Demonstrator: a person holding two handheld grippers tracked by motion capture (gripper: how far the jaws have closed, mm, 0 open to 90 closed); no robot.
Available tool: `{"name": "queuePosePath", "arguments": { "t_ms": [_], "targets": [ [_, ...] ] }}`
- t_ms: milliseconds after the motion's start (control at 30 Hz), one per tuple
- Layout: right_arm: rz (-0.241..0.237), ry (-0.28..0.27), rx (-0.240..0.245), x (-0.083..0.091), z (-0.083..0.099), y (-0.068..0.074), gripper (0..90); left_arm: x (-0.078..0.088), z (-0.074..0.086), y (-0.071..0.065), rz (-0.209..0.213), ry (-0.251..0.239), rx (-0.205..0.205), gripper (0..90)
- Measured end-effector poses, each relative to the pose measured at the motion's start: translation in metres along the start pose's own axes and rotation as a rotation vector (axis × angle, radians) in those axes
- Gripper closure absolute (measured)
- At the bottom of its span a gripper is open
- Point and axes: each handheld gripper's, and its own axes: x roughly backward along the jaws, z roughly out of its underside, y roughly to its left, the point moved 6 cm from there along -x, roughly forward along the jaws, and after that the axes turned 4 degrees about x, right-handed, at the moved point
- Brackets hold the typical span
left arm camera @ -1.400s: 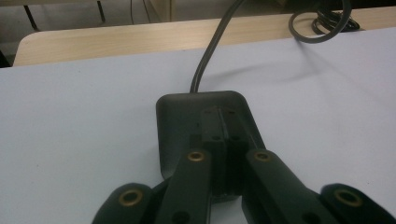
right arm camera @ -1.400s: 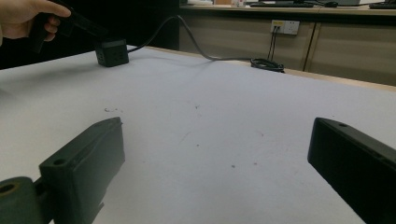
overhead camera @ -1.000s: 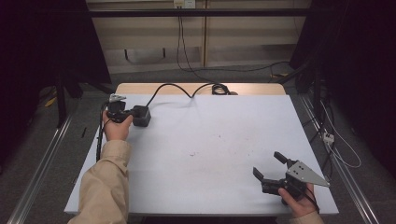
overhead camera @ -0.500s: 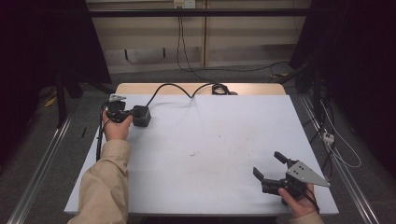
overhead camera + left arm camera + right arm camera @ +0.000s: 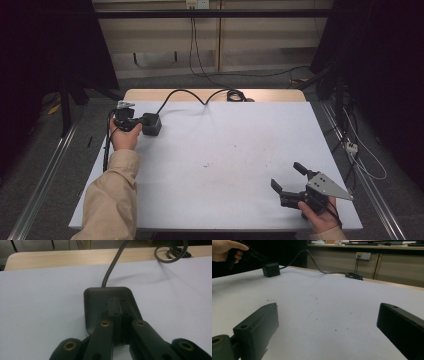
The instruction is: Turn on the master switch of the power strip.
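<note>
Two grippers at the table: left gripper, jaws pressed together, tips resting on the black box at far left, cable trailing away. Right gripper idle near right, jaws spread. Step looked like prodding the box; next, spreading the jaws to grasp.

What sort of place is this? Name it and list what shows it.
Probably a lab or recording workspace, not a home. A bare white table stands between dark curtains, with metal rails on the floor beside it. Cables hang from a wall socket, and a black box with a cord sits on the table.
</note>
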Motion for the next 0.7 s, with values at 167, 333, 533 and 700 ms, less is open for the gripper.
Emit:
{"name": "queuePosePath", "arguments": {
  "t_ms": [167,333,533,700],
  "targets": [
    [0.000,-0.003,-0.004,0.0002,-0.0003,-0.0001,3.3,-0.0006,-0.0007,-0.0007,-0.005,-0.020,-0.006,90.0],
    [0.003,-0.004,-0.007,0.0001,-0.0005,-0.0008,3.3,-0.0004,-0.0013,-0.0019,-0.006,-0.021,0.008,90.0],
    [0.000,-0.003,-0.004,0.0005,-0.0003,-0.0004,3.3,0.0039,-0.0048,-0.0051,-0.006,-0.037,0.021,88.7],
    [0.003,-0.004,-0.004,0.0011,-0.0005,-0.0010,3.3,0.0080,-0.0064,-0.0091,0.020,-0.040,-0.002,81.3]
  ]
}}
